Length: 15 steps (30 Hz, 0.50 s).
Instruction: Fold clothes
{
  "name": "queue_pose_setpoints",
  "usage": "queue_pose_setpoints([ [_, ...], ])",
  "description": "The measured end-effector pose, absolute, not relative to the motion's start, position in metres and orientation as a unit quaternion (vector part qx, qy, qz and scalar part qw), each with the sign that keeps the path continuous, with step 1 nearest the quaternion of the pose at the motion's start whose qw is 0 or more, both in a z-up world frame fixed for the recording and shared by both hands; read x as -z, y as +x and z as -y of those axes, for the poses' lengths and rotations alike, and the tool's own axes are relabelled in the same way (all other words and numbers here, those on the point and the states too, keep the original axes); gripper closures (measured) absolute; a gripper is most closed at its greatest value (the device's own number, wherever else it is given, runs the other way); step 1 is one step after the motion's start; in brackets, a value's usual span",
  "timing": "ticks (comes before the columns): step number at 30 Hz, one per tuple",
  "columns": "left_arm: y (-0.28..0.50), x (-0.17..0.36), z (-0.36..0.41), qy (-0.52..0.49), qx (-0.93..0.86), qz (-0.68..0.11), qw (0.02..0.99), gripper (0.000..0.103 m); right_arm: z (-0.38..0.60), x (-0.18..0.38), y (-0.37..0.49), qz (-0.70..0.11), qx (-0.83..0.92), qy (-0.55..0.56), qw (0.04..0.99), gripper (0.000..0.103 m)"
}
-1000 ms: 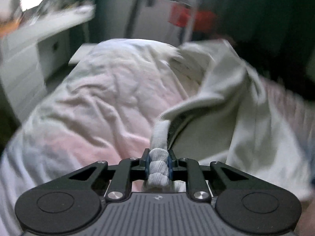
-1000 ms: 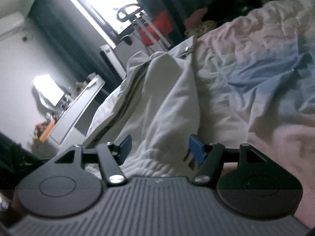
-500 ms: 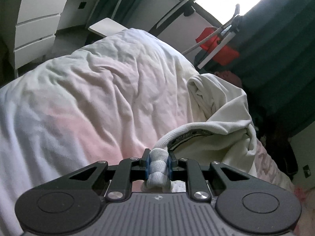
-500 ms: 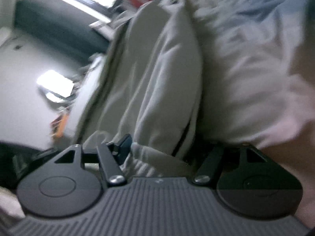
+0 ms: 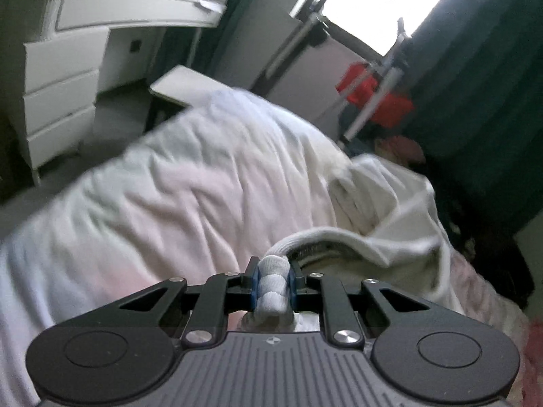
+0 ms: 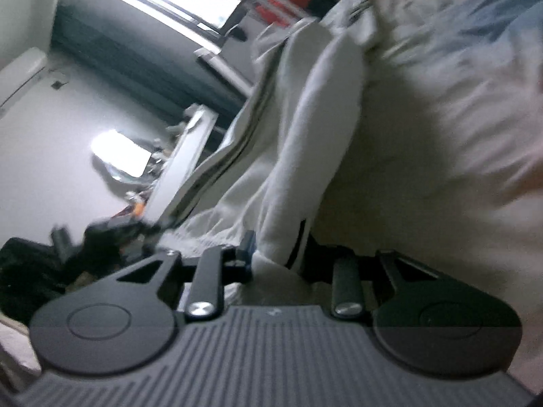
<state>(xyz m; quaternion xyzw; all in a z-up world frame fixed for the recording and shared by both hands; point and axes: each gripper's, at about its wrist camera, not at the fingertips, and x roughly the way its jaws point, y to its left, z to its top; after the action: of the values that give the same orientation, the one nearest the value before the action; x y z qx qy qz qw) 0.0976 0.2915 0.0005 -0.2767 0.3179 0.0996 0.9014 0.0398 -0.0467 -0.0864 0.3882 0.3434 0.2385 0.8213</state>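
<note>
Bed with rumpled white-and-pale-pink duvet (image 5: 190, 196) fills most of both views; blue tint on the duvet in the right wrist view. Both frames motion-blurred.

Cream zip-up sweatshirt (image 5: 400, 224) lies on the duvet toward the bed's far edge, part lifted, zipper edge showing.

Room behind: dark green curtains (image 5: 475, 108) beside a bright window (image 5: 390, 3); white desk with drawers (image 5: 61, 78) against the wall, clutter on top. Metal stand (image 5: 370, 101) with a red bag (image 5: 376, 101) under the window.

Left gripper (image 5: 273, 288): jaws nearly closed, pinching the sweatshirt's ribbed hem bunched between blue pads.

Right gripper (image 6: 281, 254): sweatshirt fabric lies between the jaws; right finger hidden, so grip cannot be told.

No legible writing.
</note>
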Motion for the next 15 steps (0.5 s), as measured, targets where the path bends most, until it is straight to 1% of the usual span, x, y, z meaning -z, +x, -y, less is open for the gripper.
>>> queue_pose_setpoints([
  [2,0.108,-0.021,-0.316,-0.274,-0.12,-0.31,0.903,0.086,0.011,0.081,0.039,-0.344,-0.257,0.387,0.816,0.073],
  [8,0.138,-0.081,-0.379,-0.19,-0.204,-0.276,0.92,0.087,-0.118,0.074,0.066,-0.369,-0.336,0.369,0.784,0.073],
  [10,0.15,-0.084,-0.398,-0.168,-0.228,-0.274,0.919,0.086,-0.154,0.078,0.08,-0.383,-0.352,0.365,0.772,0.073],
  [15,0.173,-0.043,-0.424,-0.148,-0.243,-0.295,0.912,0.085,-0.21,0.094,0.106,-0.424,-0.356,0.297,0.778,0.07],
])
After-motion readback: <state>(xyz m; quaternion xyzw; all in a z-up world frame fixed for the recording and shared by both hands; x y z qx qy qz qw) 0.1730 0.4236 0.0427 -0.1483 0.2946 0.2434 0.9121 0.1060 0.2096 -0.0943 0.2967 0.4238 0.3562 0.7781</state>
